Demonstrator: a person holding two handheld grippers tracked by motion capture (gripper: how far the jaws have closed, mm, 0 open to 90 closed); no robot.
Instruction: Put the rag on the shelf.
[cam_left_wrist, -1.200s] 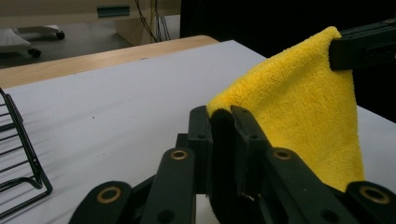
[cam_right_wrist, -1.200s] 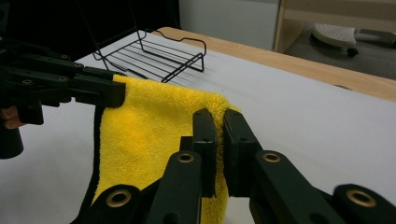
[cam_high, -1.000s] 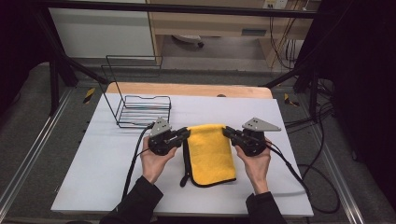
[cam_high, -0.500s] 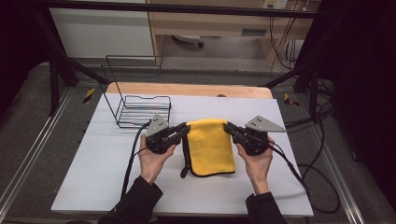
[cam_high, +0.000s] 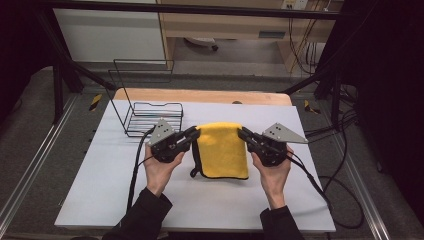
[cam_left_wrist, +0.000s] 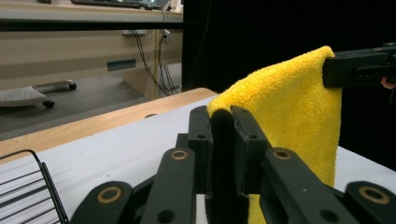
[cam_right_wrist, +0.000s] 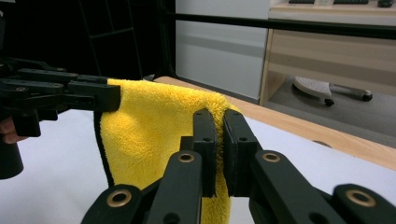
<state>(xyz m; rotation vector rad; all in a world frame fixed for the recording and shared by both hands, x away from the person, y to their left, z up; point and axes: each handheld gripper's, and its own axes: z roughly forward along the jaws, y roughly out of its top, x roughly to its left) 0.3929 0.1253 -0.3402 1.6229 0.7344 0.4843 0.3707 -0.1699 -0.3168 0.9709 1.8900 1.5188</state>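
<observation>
The left gripper (cam_high: 192, 134) is clamping one upper corner of the yellow towel (cam_high: 222, 150), and the right gripper (cam_high: 243, 135) is clamping the opposite upper corner. The towel is hanging folded between the two grippers, its top edge stretched from one to the other, its lower edge touching the white worktop (cam_high: 100, 190). A wire basket (cam_high: 150, 117) is standing beyond the left gripper.

The yellow terry cloth (cam_left_wrist: 289, 116) has its top corner hidden between the left gripper (cam_left_wrist: 223, 126) pads. Below those fingers the frame's edge cuts the cloth's bottom off.
</observation>
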